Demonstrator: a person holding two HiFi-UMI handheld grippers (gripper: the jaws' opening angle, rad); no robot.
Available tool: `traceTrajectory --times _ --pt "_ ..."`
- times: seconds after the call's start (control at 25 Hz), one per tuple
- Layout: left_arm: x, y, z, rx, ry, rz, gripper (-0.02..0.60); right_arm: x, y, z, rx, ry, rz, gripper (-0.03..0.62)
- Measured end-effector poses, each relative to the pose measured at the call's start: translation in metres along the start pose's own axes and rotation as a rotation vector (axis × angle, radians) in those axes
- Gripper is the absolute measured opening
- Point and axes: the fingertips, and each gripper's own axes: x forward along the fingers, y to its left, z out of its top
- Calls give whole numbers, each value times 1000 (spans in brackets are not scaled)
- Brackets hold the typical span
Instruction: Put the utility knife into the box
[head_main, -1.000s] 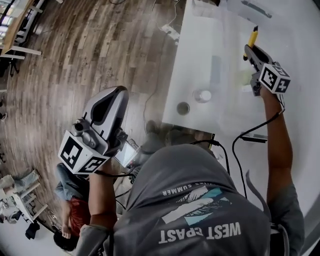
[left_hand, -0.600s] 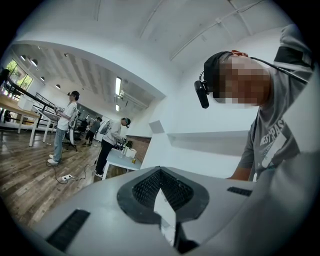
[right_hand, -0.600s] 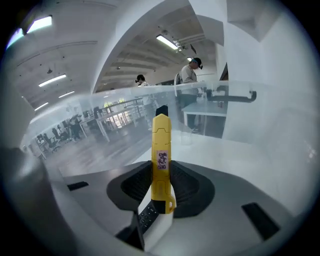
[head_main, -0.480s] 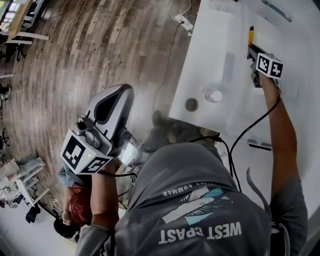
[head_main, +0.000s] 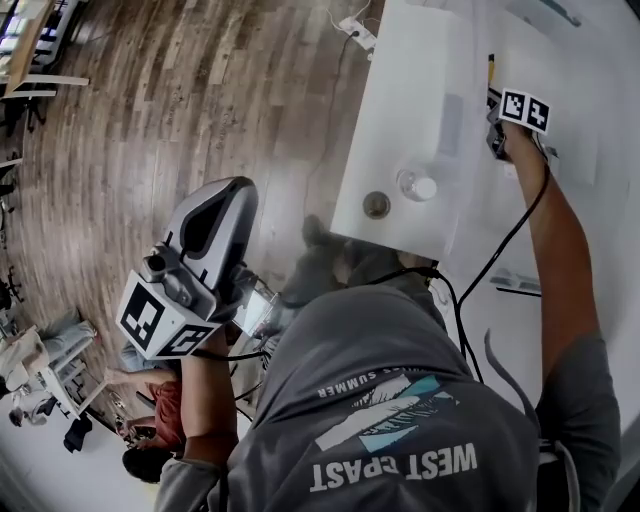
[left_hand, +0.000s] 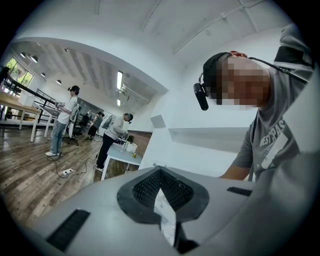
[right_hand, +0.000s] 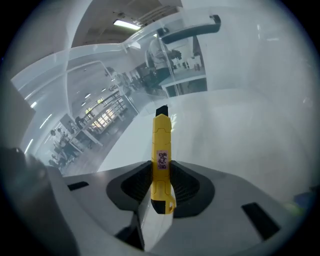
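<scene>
**Right gripper carrying the knife further up the table**

Since a second ago the right gripper (head_main: 494, 98) has been shifting toward the upper right of the head view, deeper over the white table (head_main: 400, 100), while the left gripper (head_main: 226, 192) is keeping almost the same spot at the lower left, above the wooden floor (head_main: 200, 100).

The right gripper's jaws are clamping the yellow utility knife (right_hand: 161, 150) near its tail end, and its black tip is sticking out ahead of them. In the right gripper view the box (right_hand: 190, 30), clear-walled with a dark handle, is rising just beyond that tip. Whether the knife is already past its rim I cannot tell. In the head view the knife (head_main: 491, 66) is showing as a thin yellow sliver in the upper right.

The left gripper's jaws (left_hand: 160, 200) are resting together with nothing between them.

Lower on the table, near its edge, a small dark round thing (head_main: 376, 205) and a clear round thing (head_main: 417, 185) are sitting side by side, well apart from the knife. A black cable (head_main: 500, 250) is trailing down from the right gripper along the arm. A power strip (head_main: 355, 33) is lying on the floor beside the table.
</scene>
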Motion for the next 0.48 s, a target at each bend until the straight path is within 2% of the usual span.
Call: traceTrajectory --times 0.08,0.48 --pt "3 -1 -1 -1 6 -4 10 6 -4 -8 27 25 1 118" --pt "10 -2 -4 6 15 -24 9 15 -16 -27 25 99 -18 124"
